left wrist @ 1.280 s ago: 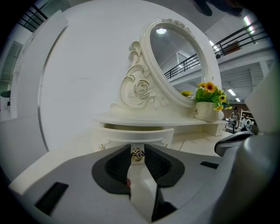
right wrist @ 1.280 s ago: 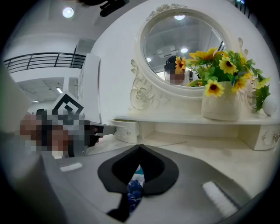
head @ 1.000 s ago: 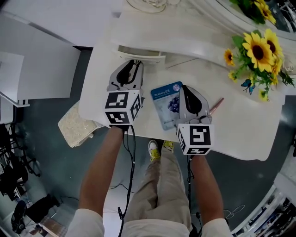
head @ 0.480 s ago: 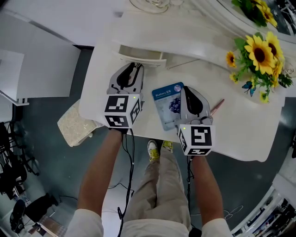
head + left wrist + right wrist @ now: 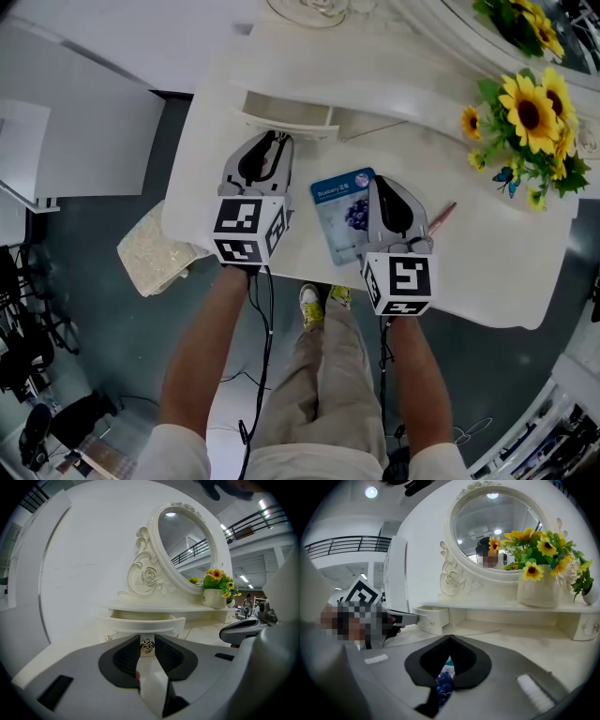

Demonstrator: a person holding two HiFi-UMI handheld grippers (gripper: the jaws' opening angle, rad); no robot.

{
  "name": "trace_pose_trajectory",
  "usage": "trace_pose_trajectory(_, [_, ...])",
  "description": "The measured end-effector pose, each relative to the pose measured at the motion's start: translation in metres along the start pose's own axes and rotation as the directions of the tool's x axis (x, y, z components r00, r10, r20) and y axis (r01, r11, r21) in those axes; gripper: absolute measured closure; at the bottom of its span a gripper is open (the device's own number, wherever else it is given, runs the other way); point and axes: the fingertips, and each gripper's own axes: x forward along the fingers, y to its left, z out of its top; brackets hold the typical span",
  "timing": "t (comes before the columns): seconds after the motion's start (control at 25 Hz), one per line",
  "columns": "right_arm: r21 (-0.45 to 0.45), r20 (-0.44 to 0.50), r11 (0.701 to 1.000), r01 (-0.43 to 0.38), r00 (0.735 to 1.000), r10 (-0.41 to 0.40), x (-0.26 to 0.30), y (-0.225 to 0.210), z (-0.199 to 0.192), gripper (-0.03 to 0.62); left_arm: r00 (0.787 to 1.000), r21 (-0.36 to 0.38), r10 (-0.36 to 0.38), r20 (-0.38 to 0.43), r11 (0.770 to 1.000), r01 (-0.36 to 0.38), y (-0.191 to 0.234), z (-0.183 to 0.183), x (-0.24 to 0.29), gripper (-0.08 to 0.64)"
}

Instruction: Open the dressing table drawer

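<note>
My right gripper (image 5: 378, 184), jaws closed on nothing, lies over the table (image 5: 487, 253), with a blue packet (image 5: 339, 211) at its 9 o'clock. My left gripper (image 5: 271, 145) pinches the knob (image 5: 147, 645) of the drawer (image 5: 286, 112), which stands part-open at 12 o'clock.

Sunflowers, sachet and mirror all around us

We had yellow sunflowers (image 5: 530, 108) standing in a white pot (image 5: 536, 591) at the far right, with a small blue butterfly (image 5: 502, 172) among the lower leaves. A blue blueberry sachet (image 5: 339, 214) lay flat, a pink pen (image 5: 440, 215) slanted near its right. An ornate oval mirror (image 5: 187, 550) rose behind, and a beige cushion (image 5: 155, 253) sat low at the left.
</note>
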Motion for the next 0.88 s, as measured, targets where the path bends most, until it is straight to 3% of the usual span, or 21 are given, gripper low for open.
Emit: trace_pose_trajectory(0.88, [0.002, 0.001, 1.0, -0.003, 1.0, 0.003, -0.0001, 0.0007, 0.0005, 0.583, 1.0, -0.002, 0.005, -0.001, 1.0, -0.005, 0.0001, -0.0014, -0.0039, 0.46])
